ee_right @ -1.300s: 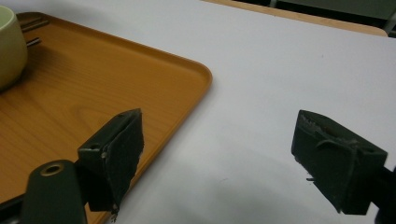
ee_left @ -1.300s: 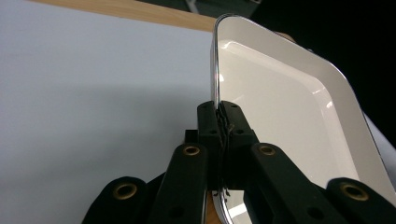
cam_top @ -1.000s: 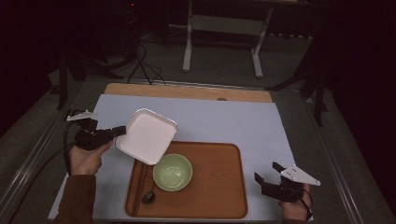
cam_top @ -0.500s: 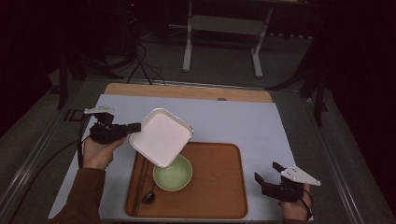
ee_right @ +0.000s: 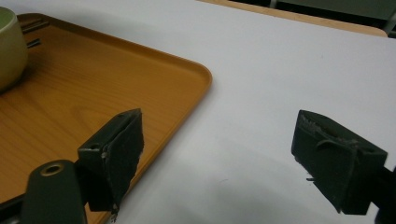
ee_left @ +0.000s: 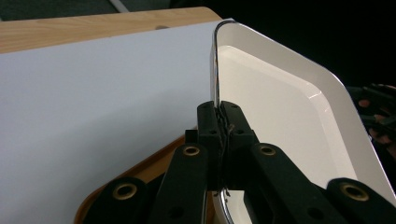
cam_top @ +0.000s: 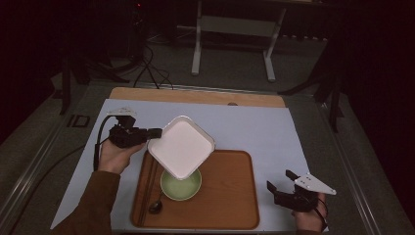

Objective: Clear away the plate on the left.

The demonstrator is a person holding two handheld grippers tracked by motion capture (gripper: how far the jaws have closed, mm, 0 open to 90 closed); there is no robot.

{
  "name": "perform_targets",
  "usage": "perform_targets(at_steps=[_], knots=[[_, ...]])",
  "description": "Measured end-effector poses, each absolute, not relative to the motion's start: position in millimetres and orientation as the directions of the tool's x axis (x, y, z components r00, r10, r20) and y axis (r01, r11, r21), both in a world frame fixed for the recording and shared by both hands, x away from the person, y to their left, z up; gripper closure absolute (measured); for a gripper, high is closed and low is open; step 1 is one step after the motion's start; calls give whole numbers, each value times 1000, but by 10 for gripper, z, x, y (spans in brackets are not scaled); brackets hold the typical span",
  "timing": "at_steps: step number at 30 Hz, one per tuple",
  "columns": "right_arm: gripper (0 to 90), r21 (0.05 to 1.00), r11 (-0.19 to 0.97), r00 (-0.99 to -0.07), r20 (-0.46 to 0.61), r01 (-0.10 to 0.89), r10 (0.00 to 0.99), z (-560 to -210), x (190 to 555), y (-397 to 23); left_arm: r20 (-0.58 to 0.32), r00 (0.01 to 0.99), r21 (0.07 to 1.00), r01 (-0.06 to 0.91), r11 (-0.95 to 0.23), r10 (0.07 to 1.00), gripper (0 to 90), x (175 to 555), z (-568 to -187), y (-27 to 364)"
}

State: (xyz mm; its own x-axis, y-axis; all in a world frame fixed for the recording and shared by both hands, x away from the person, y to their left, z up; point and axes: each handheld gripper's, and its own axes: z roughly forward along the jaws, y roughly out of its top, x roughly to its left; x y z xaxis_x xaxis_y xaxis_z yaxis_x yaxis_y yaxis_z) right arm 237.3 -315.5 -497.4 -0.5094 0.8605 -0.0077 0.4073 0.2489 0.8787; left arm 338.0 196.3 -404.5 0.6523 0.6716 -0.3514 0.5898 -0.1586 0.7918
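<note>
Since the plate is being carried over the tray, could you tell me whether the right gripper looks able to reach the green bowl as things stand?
Probably yes: the right gripper, jaws open, faces bare tray toward the green bowl. The white plate in the left gripper overhangs only the bowl's far side.

Dim room; grey floor, white-legged metal stand behind table, black cables trailed on floor.

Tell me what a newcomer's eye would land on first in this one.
The white square plate, held tilted in the air above the green bowl at the left end of the wooden tray. The left gripper pinches its rim with jaws shut. Next, the right gripper with its jaws wide apart, low over the white mat just right of the tray.
</note>
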Motion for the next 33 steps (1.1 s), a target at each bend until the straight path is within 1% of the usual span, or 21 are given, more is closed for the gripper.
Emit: perform_targets(at_steps=[14,17,24,27,28,33], knots=[[168,879,248,-510,-7,407,860,-4972,2373,-3159,-284,733,776,554,-301,618,887,3473,-4013,1543],[168,884,243,-504,-9,400,864,-4968,2372,-3162,-273,758,764,545,-346,592,887,3499,-4038,1413],[168,886,239,-500,-9,398,866,-4965,2370,-3173,-258,790,746,529,-406,556,887,3533,-4096,1213],[168,886,238,-499,-9,397,866,-4964,2370,-3173,-254,795,745,524,-413,550,887,3535,-4101,1197],[168,887,234,-495,-7,397,869,-4960,2368,-3177,-246,809,741,512,-435,533,887,3544,-4116,1140],[168,889,232,-493,-8,395,870,-4960,2369,-3180,-244,822,742,500,-447,514,887,3560,-4131,1087]])
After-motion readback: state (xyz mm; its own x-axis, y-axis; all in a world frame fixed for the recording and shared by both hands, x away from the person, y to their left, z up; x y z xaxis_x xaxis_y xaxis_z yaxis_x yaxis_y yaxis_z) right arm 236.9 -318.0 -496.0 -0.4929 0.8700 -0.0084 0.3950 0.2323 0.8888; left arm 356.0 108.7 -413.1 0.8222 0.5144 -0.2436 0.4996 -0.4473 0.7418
